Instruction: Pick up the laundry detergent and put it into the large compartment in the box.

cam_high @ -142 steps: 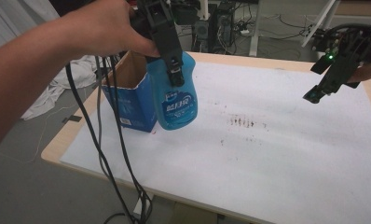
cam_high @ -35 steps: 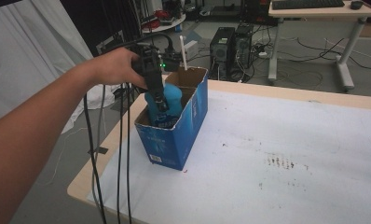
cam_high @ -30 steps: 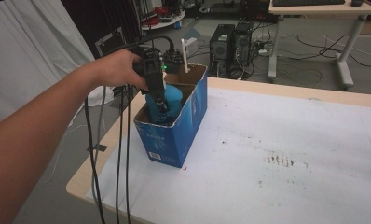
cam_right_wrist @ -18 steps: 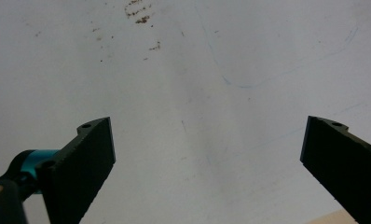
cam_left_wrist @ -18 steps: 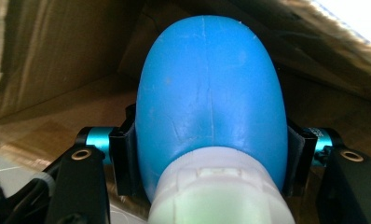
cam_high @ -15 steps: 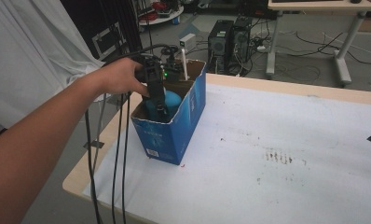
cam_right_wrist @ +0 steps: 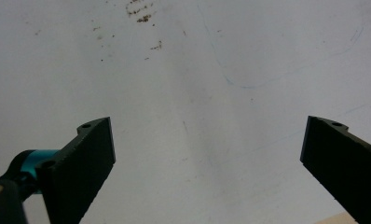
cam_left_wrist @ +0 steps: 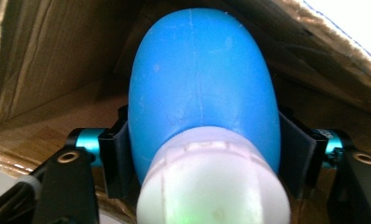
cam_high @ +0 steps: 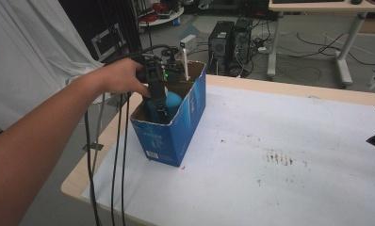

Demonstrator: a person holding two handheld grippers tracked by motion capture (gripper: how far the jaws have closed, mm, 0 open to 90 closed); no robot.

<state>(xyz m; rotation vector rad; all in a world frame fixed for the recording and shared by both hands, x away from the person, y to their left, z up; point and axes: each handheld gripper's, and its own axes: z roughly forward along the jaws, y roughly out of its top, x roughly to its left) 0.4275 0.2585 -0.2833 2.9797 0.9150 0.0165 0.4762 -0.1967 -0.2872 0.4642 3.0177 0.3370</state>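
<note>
Since the earlier frame your left hand-held gripper (cam_high: 162, 110) has carried the blue plastic bottle (cam_left_wrist: 202, 88) down into the blue cardboard box (cam_high: 176, 136), jaws clamped at its shoulder below the white cap (cam_left_wrist: 214, 186); smooth, likely slippery, so grip there, while your right hand-held gripper (cam_right_wrist: 207, 163) gapes empty over the surface (cam_high: 280, 155).

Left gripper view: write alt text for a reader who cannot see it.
A blue bottle with a white cap is clamped between the black jaws of the left gripper, seen cap-first from close up. Around it are the brown inner walls of a cardboard box.
</note>
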